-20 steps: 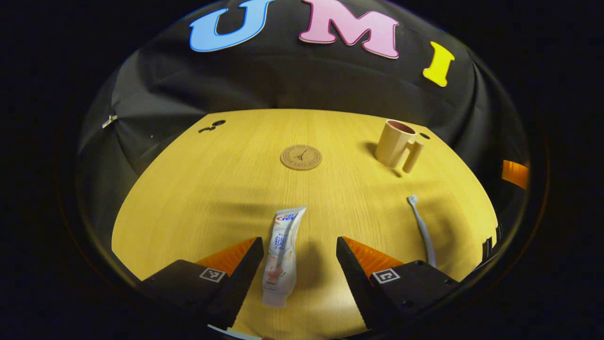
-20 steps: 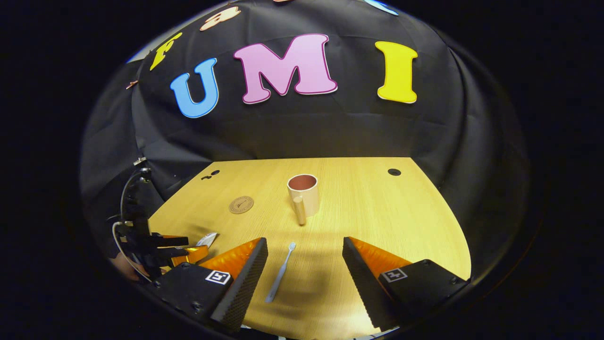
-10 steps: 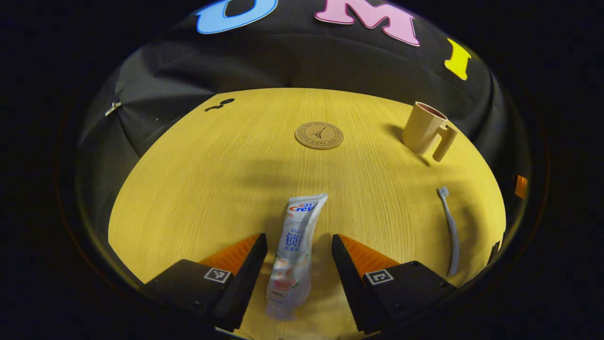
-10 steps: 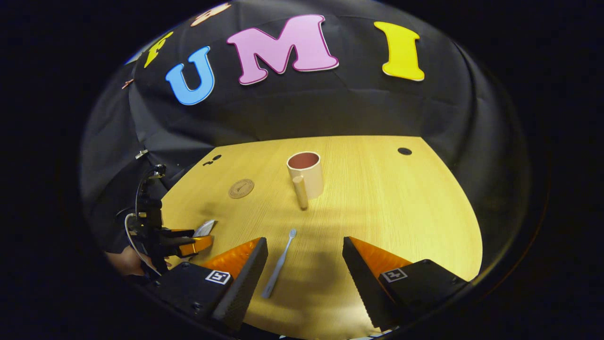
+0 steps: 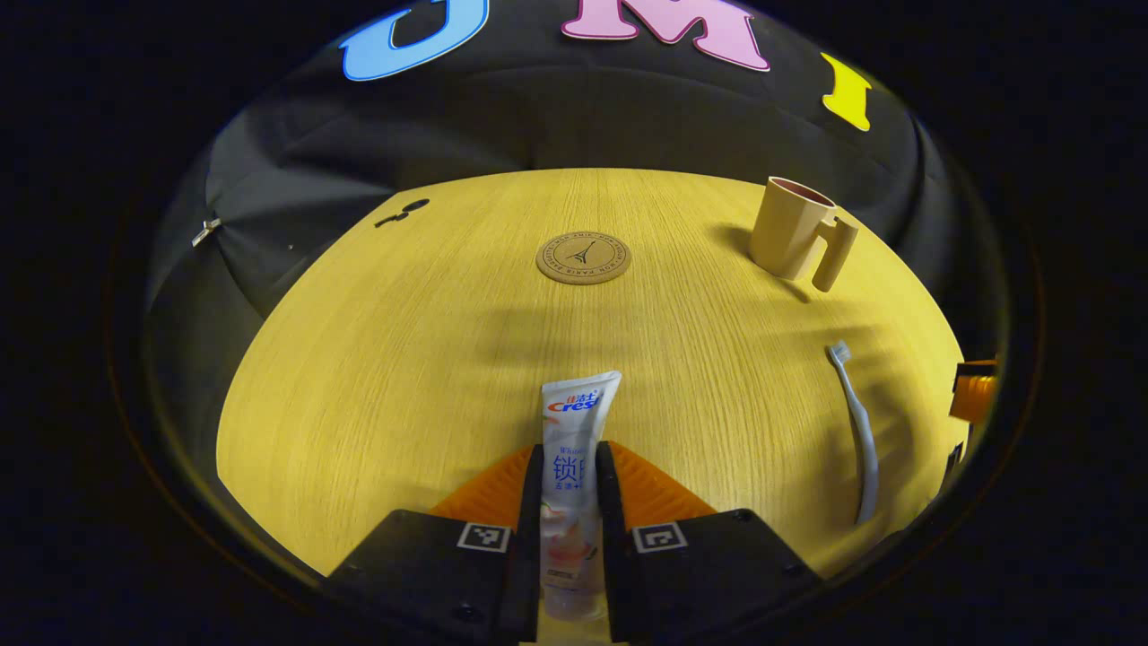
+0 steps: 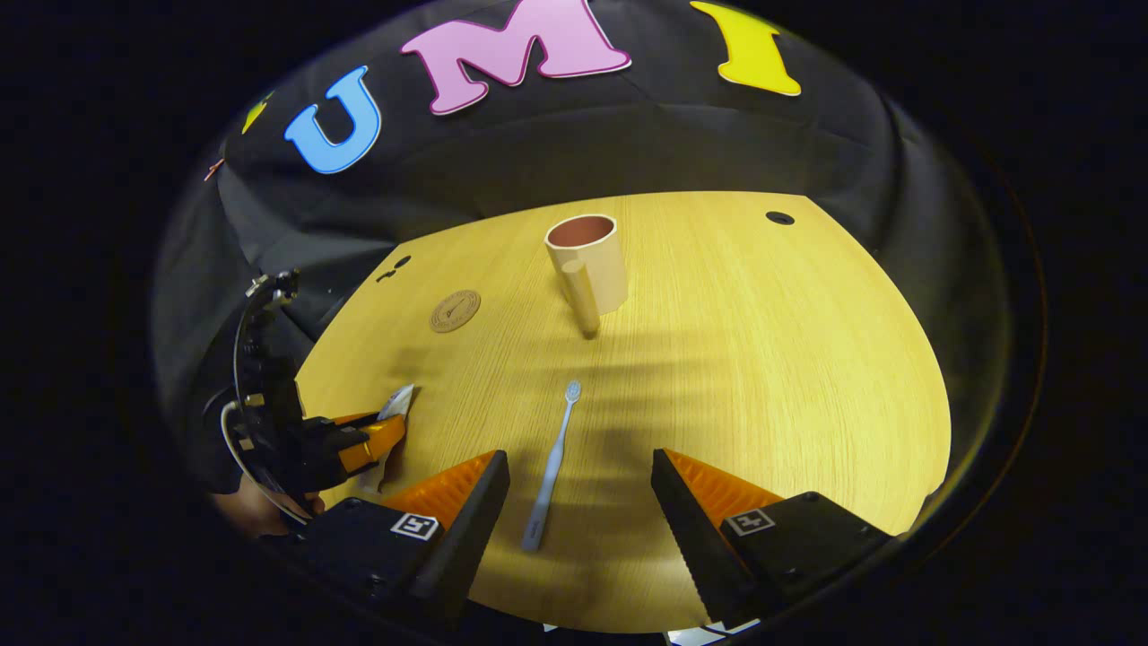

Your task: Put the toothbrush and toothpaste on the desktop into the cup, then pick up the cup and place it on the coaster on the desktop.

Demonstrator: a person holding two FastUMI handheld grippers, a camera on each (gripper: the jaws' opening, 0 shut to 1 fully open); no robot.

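Gripping the toothpaste point(image 5: 574, 467) across its lower body, the left claw point(image 5: 570, 502) is squeezing both fingers against the tube, whose flat crimped end is pointing toward 12 o'clock in the left gripper view; holding it lengthwise this way looks meant to let it drop end-first into the cup point(image 5: 794, 240), which is standing upright at 2 o'clock with its handle facing the near side. The right claw point(image 6: 578, 502) is hanging wide open over the toothbrush point(image 6: 554, 467), fingers straddling the handle without touching it, bristle end aiming toward the cup at 12 o'clock in the right gripper view, so a pinch on the thin handle seems to be the plan. The coaster point(image 5: 584, 258) is lying bare at 12 o'clock in the left gripper view, well apart from the cup. Everything is resting on a pale wood-grain tabletop point(image 5: 386, 359), softly shadowed, with black cloth closing in the booth behind
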